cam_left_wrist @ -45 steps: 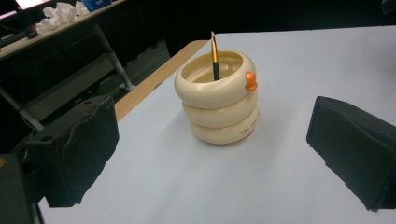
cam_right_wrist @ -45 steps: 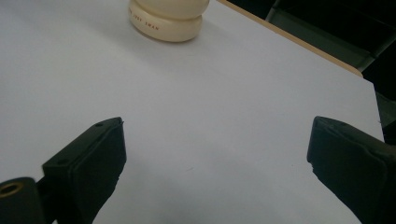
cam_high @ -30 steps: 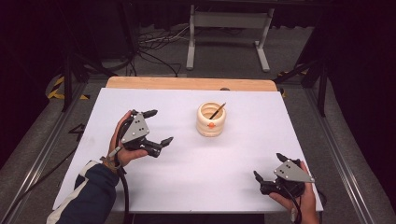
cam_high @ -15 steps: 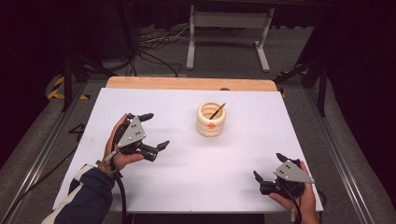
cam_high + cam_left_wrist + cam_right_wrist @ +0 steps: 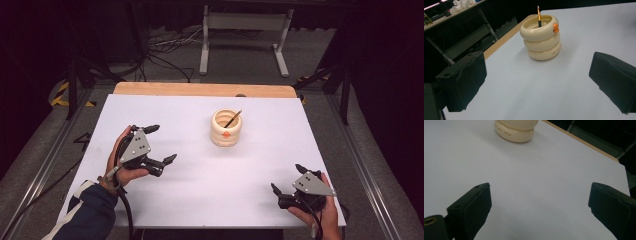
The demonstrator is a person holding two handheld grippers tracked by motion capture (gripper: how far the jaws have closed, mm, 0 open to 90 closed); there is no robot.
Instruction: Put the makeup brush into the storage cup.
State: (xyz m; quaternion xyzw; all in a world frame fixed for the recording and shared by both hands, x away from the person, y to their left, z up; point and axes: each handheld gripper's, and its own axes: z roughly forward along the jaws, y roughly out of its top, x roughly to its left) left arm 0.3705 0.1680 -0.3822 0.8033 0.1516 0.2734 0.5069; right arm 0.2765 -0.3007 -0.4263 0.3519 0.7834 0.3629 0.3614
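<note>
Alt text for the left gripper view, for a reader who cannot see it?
A cream ringed holder with one brush standing in it sits on a white table. The open left gripper faces it from a distance, jaws wide apart.

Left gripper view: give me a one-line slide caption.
Open left gripper faces a cream ringed holder with a brush standing in it on the white table.

White table; grey metal stand; floor cables.
</note>
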